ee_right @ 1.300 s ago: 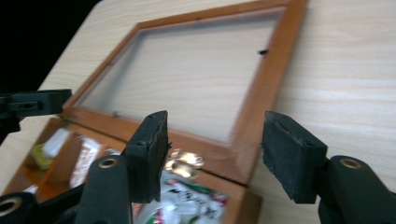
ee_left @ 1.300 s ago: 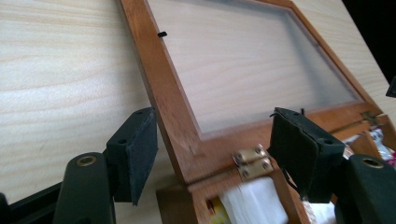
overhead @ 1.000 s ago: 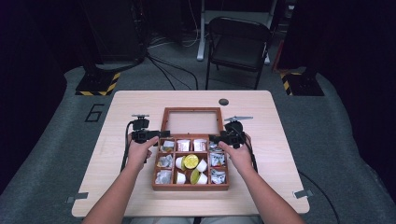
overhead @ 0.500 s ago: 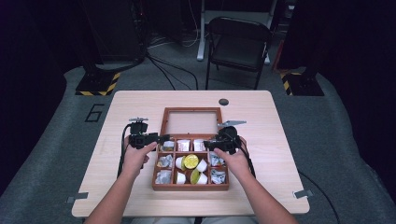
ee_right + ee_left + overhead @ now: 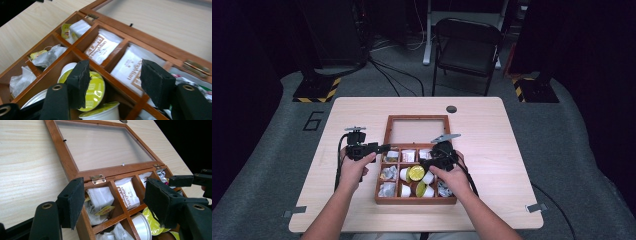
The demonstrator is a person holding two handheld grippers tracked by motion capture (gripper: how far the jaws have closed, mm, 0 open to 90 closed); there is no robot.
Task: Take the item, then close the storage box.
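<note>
The wooden box (image 5: 416, 201) is lying open near the front middle of the table (image 5: 512, 150), its glass-paned lid (image 5: 417, 130) folded flat behind it. Relative to the box, the left gripper (image 5: 382, 148) is hovering at the rear left corner; in the left gripper view its jaws are standing partly open with nothing between them, straddling the corner above the hinge (image 5: 98, 179) and the compartment with a tea bag (image 5: 100, 198). The right gripper (image 5: 426, 162) is reaching over the box's middle compartments. In the right gripper view its jaws are hanging apart over a green-lidded capsule (image 5: 93, 91) and a white sachet (image 5: 130, 68), pressing on neither; they have just been closing, with nothing gripped.

Compared with a second ago, the right gripper is sitting farther in over the box, having come leftward from the rear right corner, while the left gripper is a little farther out from the left edge. The box itself is lying where it was.
</note>
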